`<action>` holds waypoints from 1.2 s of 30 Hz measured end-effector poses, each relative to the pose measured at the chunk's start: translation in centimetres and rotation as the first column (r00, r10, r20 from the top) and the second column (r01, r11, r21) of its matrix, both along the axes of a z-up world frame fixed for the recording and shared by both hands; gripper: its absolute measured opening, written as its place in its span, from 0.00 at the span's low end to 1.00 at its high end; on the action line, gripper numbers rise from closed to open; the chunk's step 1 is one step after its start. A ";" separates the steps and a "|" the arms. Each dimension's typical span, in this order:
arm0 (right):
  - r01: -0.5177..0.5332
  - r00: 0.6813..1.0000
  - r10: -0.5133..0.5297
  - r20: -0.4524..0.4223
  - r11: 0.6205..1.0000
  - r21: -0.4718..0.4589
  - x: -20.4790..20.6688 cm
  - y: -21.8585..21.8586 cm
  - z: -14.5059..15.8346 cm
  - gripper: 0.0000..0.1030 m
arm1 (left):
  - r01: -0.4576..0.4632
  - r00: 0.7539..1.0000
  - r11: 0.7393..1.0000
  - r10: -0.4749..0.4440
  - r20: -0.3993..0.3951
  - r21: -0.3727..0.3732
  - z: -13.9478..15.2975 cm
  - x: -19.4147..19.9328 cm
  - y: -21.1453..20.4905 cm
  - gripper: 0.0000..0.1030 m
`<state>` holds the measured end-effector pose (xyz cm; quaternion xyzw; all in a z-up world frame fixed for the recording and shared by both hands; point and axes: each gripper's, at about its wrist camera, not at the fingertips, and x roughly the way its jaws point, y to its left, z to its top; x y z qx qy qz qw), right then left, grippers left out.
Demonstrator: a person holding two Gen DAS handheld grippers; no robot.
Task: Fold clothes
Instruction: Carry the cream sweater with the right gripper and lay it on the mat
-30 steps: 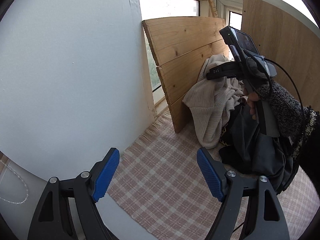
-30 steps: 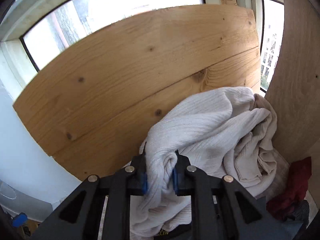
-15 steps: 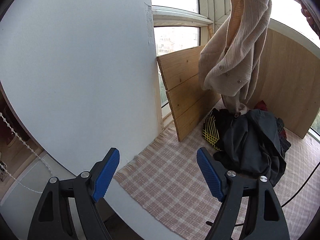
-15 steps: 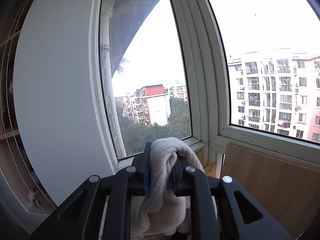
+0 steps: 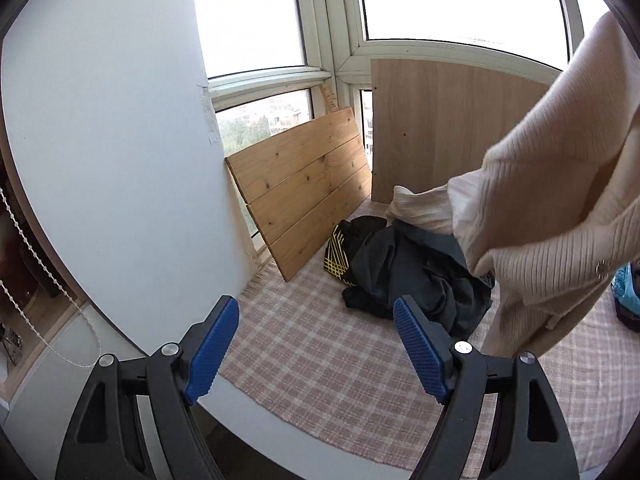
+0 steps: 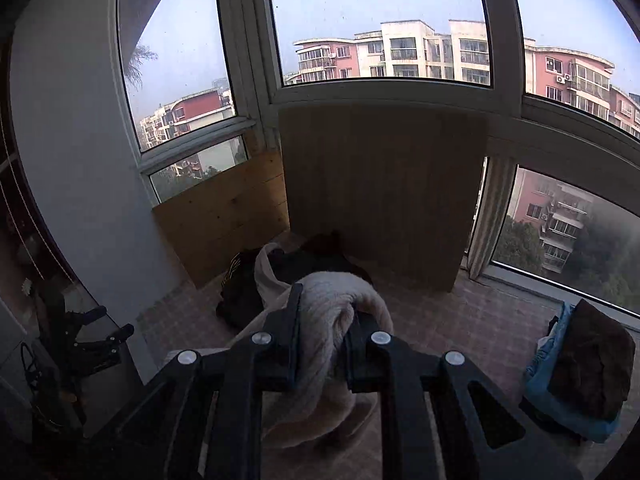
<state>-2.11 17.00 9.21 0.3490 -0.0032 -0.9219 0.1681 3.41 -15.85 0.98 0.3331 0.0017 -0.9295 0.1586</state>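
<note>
Hanging at the right of the left wrist view, the cream ribbed cardigan [image 5: 552,184] drapes from the upper right corner down toward the lower right, a small button showing near its edge. One sleeve of it trails leftward onto the pile of dark clothes [image 5: 408,272], which lies in the middle of the frame on the pink checked cloth [image 5: 320,344]. A garment with a yellow grid pattern [image 5: 337,258] pokes out at the left edge of that pile, just beside the leaning pine board [image 5: 304,188]. Behind the pile a paler wooden panel [image 5: 440,128] stands upright against the window frames.

The left hand-held gripper [image 5: 316,350] sits low in the frame, its blue pads [image 5: 210,350] spread wide with nothing between them, only checked cloth showing in the gap.

From the right wrist view, the right hand-held gripper [image 6: 320,344] is clamped narrowly on a bunched fold of the cardigan [image 6: 332,308], which bulges up between the black fingers and spills down below them in the lower centre of the frame. Beyond it, mid-frame, the dark pile [image 6: 288,268] rests at the foot of the panel. At the lower right edge a stack of blue and brown fabric [image 6: 580,376] sits well apart from the pile. Apartment blocks show through the windows across the top.
</note>
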 end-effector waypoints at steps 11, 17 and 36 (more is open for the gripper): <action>0.195 0.851 -0.269 0.451 0.959 0.204 6.0 13.8 -19.3 0.22 | 0.198 0.962 0.979 -0.205 0.179 0.055 -7.0 -0.3 11.9 0.76; 0.206 0.883 -0.291 0.369 0.945 0.254 8.0 14.6 -15.6 0.29 | 0.263 0.941 0.963 -0.269 0.207 0.054 -8.2 -0.9 15.8 0.76; -0.069 0.901 -0.086 0.424 0.939 0.337 8.3 10.4 -24.5 0.58 | 0.467 0.801 0.866 -0.500 0.329 0.181 -14.5 2.6 27.5 0.76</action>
